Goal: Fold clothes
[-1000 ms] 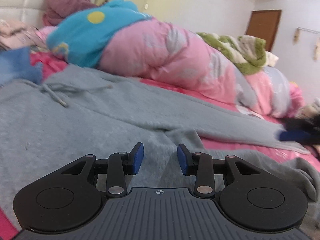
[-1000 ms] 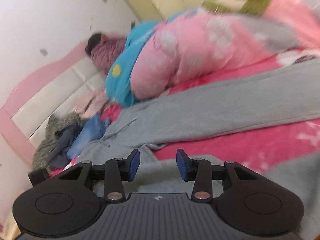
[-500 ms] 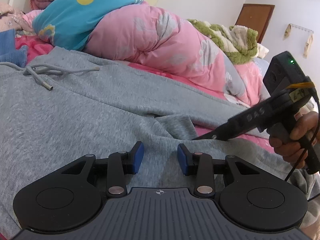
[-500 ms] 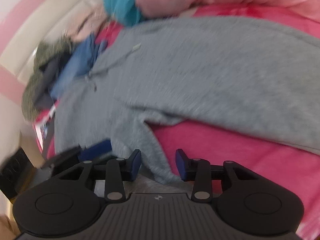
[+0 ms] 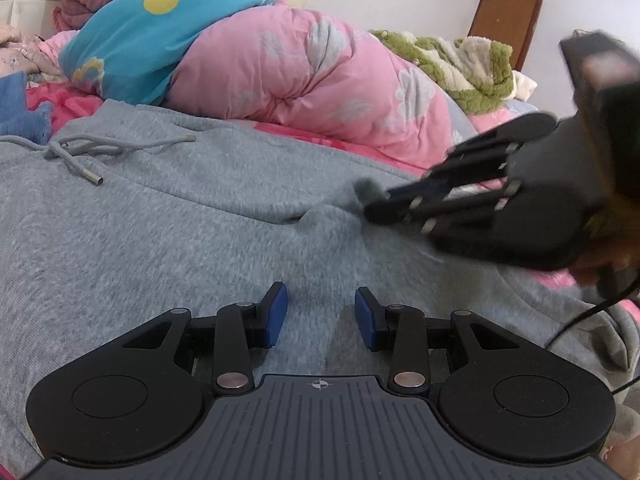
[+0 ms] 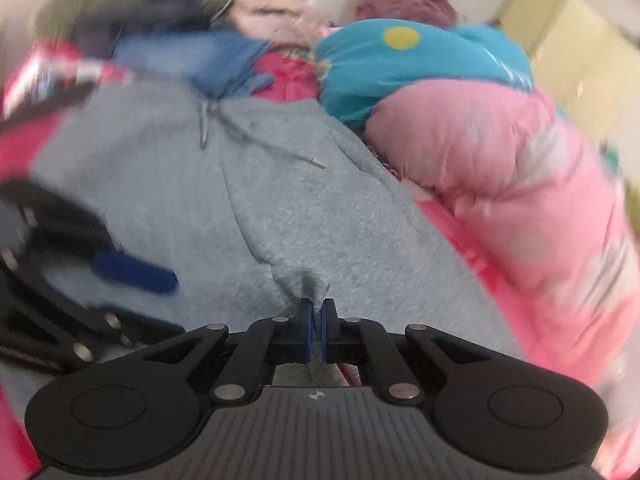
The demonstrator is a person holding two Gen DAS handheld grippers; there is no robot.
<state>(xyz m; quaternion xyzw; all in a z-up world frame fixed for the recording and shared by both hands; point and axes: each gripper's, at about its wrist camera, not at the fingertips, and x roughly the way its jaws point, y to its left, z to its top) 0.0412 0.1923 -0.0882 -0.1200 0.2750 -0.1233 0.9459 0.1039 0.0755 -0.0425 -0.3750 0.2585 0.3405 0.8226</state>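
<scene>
Right wrist view alone: right tool (image 6: 317,330) pinching grey sweatpants (image 6: 200,200); left tool (image 5: 321,316) narrowly parted.

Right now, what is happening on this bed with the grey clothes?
A person is folding grey sweatpants spread on a bed, holding a gripper in each hand. The right gripper has just closed its jaws and now pinches a small bunch of the grey fabric near the crotch. The left gripper hovers just above the fabric with its jaws apart, gripping nothing. A pink quilt lies beyond the sweatpants. No fold is made yet.
</scene>
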